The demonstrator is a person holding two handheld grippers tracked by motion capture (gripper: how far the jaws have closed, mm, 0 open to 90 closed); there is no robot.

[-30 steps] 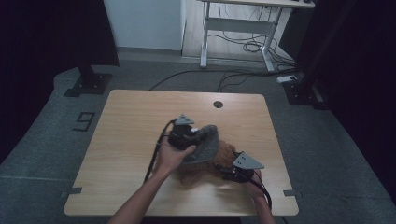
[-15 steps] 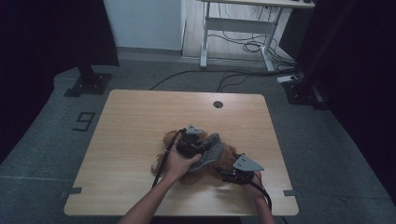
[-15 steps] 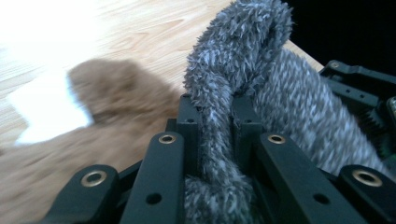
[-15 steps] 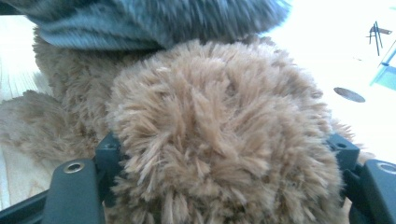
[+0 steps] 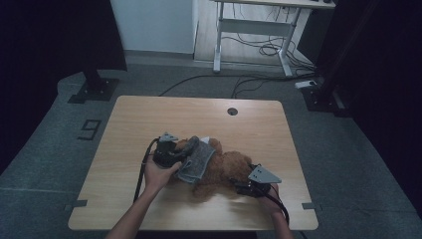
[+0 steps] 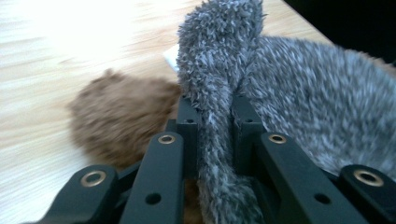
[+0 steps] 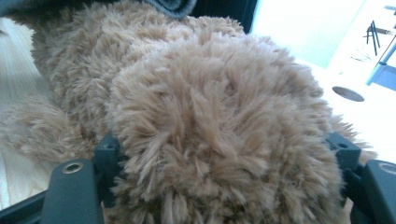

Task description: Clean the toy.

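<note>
Scene: a wooden table seen from above, with a person's forearms coming in from the near edge.
Plush toy: a brown teddy bear lies on the table right of centre, toward the near edge, stretched left to right.
Plush toy, right gripper view: the bear's fur bulges up between the two black jaws and covers the middle of the picture.
Grey cloth: a fuzzy grey garment is draped over the left end of the bear, hanging down its near side.
Grey cloth, left gripper view: a fold of the garment rises between the jaws, with the rest of it spreading to the right and brown fur just left of it.
Left gripper: the left gripper sits at the left end of the bear, held in the person's left hand; its jaws are pinched tight on the fold of grey cloth.
Right gripper: the right gripper lies low at the right, near end of the bear; its jaws stand fairly wide, one on each side of a rounded plush part, and press into the fur, gripping it.
Cables: a black cable trails from the left gripper toward the near edge.
Far side: a round hole in the tabletop, well apart from the bear.
</note>
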